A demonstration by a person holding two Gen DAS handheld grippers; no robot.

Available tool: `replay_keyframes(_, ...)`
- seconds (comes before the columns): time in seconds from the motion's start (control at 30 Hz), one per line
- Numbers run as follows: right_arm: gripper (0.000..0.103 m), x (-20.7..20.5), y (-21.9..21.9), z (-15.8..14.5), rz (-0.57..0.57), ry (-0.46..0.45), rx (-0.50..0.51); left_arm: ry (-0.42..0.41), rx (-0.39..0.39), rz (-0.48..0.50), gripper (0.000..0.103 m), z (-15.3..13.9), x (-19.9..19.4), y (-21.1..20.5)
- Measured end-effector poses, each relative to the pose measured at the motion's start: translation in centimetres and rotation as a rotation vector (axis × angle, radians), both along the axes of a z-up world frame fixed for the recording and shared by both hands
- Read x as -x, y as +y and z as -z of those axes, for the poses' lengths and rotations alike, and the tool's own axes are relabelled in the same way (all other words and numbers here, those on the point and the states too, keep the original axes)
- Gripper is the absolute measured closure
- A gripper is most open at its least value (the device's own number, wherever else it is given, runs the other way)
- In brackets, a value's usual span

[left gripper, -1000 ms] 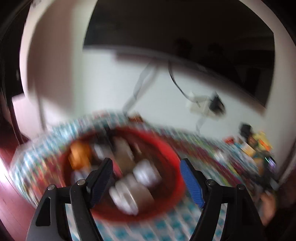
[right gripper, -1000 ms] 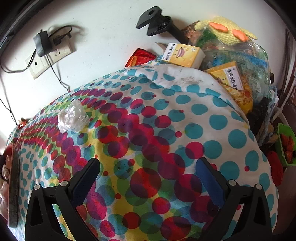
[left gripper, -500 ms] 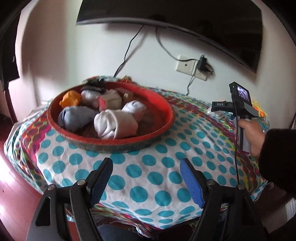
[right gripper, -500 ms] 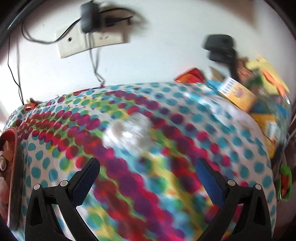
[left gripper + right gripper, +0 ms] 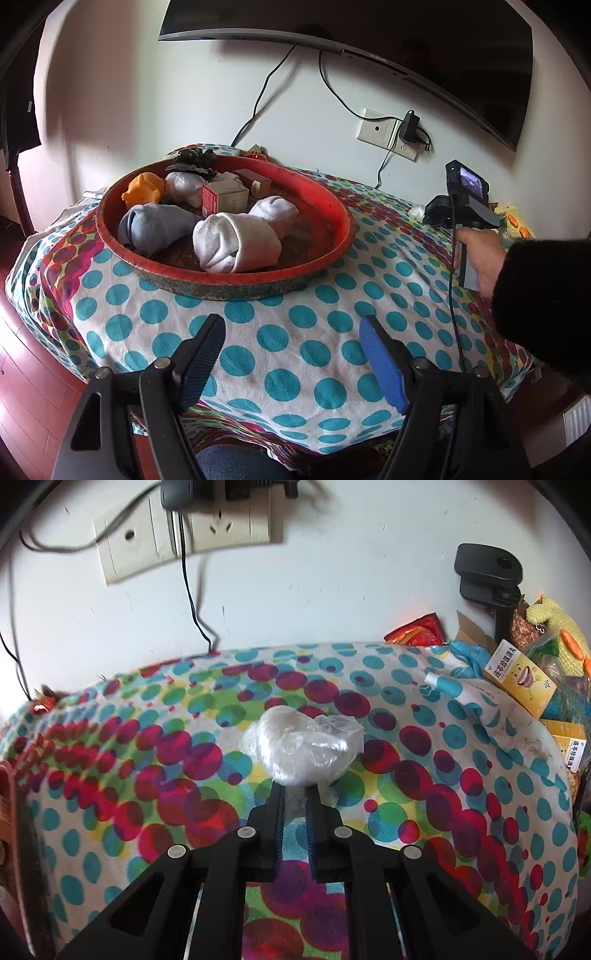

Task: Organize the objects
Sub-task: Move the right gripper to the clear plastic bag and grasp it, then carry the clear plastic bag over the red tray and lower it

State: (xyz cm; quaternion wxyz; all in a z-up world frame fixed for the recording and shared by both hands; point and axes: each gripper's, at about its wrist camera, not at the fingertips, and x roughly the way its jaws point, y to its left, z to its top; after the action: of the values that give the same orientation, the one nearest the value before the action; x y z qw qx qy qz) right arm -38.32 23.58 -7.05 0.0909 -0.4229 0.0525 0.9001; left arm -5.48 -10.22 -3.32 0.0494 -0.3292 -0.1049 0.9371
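Right gripper [image 5: 295,794] has just snapped closed: a second ago its jaws stood wide over bare cloth, and now they pinch the near edge of the plastic-wrapped bundle [image 5: 303,746], which lies on the dotted cloth [image 5: 147,775] about midway between the wall and the near edge. Film is visible between the pads, so the grip looks real, though it is only on a thin fold (it may slip when lifted). That probably means the pick is made and the carry to the red tray [image 5: 332,221] comes next.

Left gripper [image 5: 291,354] hangs released over the near side of the table, nothing between its fingers, and has settled after dropping lower.

For room: the tray sits to the left, already holding rolled socks [image 5: 236,240], an orange toy [image 5: 144,186] and small boxes [image 5: 229,197], with bare floor on its right half. Cloth between bundle and tray is clear. To the right, yellow boxes [image 5: 519,675] and bags crowd the table edge, so the lift should go left, away from them.
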Motion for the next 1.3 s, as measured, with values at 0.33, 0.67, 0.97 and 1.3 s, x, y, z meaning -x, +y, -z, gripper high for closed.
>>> replay_keyframes(0.33,0.095,-4.6,0.3,-4.2,-0.066,0.065,-0.005,-0.008,0.025,-0.002,0.026,0.3,-0.2,0.8)
replay_keyframes(0.67,0.095,-11.4,1.4,-9.5,-0.152,0.136,-0.008,-0.006,0.047,-0.008,0.026,0.3,-0.9,1.9)
replay_keyframes(0.97,0.038,-11.3,1.1,-4.4,-0.195,0.041,0.006,0.002,0.065,0.023,0.026,0.4,-1.2,2.9)
replay_keyframes(1.3,0.076,-7.5,-0.8,-1.1,-0.176,0.001,-0.002,-0.031,0.026,0.008,0.026,1.0,-0.2,1.6)
